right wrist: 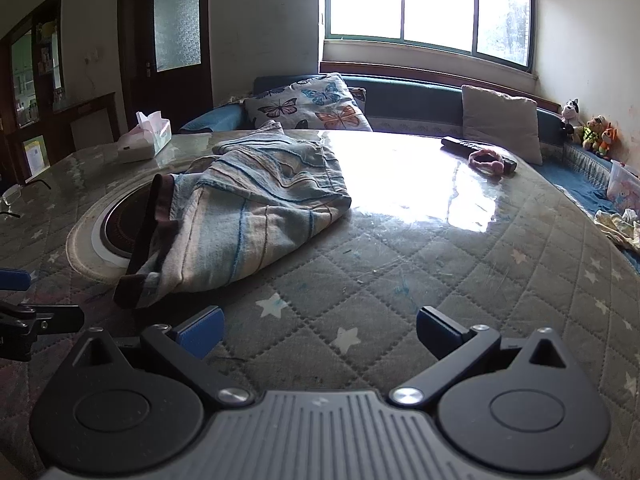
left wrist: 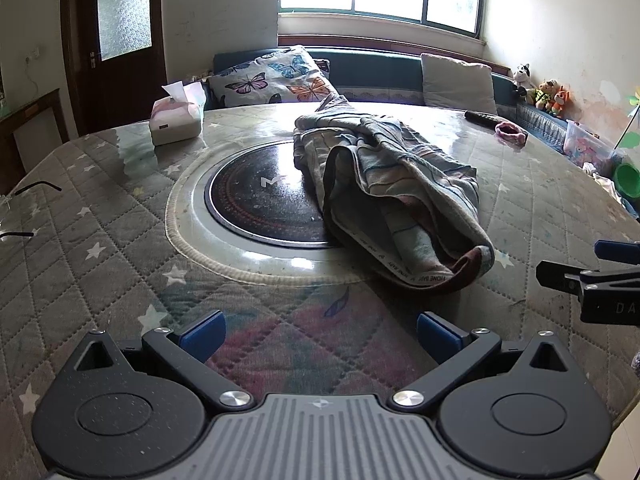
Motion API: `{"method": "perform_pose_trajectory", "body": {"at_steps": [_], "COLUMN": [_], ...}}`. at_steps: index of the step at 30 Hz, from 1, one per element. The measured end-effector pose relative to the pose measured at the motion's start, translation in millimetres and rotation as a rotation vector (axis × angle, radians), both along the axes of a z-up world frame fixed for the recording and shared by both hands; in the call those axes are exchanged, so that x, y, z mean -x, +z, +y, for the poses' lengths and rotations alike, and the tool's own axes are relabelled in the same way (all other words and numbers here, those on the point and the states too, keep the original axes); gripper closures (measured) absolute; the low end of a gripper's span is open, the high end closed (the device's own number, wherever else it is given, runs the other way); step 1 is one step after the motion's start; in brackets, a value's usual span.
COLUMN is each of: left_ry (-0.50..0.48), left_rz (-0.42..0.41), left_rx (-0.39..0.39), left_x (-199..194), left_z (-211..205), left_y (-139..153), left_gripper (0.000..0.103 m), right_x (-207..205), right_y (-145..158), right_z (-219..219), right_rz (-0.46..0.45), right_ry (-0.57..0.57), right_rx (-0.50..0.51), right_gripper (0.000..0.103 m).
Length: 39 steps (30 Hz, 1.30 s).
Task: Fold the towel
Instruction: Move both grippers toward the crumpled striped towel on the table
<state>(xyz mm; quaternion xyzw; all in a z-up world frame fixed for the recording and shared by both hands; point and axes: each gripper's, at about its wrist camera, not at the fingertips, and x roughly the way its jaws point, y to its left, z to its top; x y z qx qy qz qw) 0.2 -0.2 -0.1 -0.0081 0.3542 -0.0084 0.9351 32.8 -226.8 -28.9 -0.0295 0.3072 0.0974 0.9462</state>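
With both the left gripper (left wrist: 318, 334) and right gripper (right wrist: 318, 332) spread wide and empty, I judge the towel (left wrist: 394, 184), bunched across the table (left wrist: 120, 216) and its inset burner (left wrist: 256, 204), soft and limp, best pinched at its brown-bound near hem.

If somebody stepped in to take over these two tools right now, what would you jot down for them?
Left tool: open, empty, above the table, short of the towel.
Right tool: open, empty, just right of the towel's near end.
Towel: crumpled in a heap mid-table, partly over the round black hob.
Done: nothing folded.
Left: grab the corners, spread it flat, fold.
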Motion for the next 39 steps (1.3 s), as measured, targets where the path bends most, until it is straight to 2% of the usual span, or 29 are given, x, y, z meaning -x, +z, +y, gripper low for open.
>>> {"method": "perform_pose_trajectory", "body": {"at_steps": [4, 11, 39], "left_ry": [-0.002, 0.004, -0.001], "left_rz": [-0.025, 0.021, 0.066], "left_rx": [-0.006, 0.003, -0.017], "left_x": [6.6, 4.4, -6.4], "left_z": [0.0, 0.2, -1.6], "left_y": [-3.6, -4.6, -14.9], "left_gripper": [0.000, 0.000, 0.000], "right_x": [2.1, 12.6, 5.1], "right_y": [-3.1, -4.2, -10.8], "right_z": [0.6, 8.9, 18.0], "right_rz": [0.004, 0.003, 0.038], "right_ry": [0.000, 0.002, 0.034], "right_rx": [0.003, 0.011, 0.015], "right_gripper": [0.000, 0.000, 0.000]}}
